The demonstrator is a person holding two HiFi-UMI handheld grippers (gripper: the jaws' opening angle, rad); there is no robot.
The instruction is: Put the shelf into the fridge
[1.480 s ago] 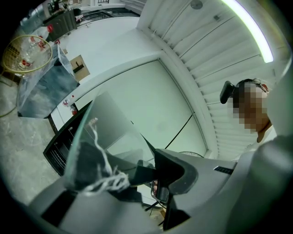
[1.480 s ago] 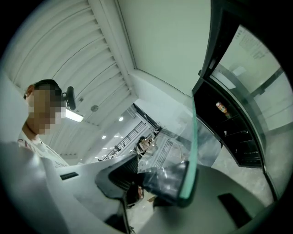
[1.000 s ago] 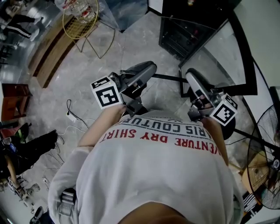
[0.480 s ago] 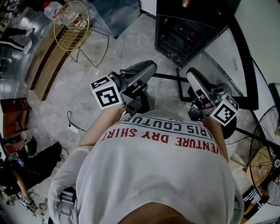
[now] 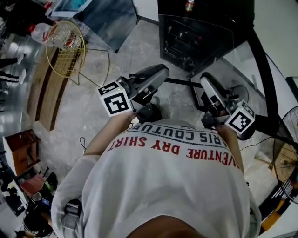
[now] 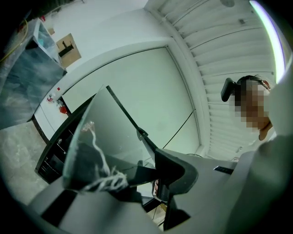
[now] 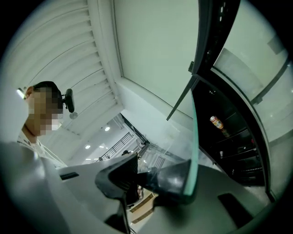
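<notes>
Left claw [image 6: 137, 176] is pinching one edge of the glass shelf [image 6: 107, 132]; right claw [image 7: 151, 180] is pinching the opposite edge. Shelf is hanging between them, facing the open black fridge [image 7: 229, 151].

- The shelf [image 5: 212, 51] [image 6: 105, 137] [image 7: 193, 137] is a clear rectangular glass pane with a greenish edge. It is held in the air, roughly level, just in front of the fridge. The left tongs [image 6: 137, 176] and the right tongs [image 7: 149, 178] pinch its near side edges.
- The fridge [image 5: 205, 11] [image 7: 229, 137] is black and stands open on the floor. A can sits on a dark inner rack, and the black-framed door is swung out to the right.
</notes>
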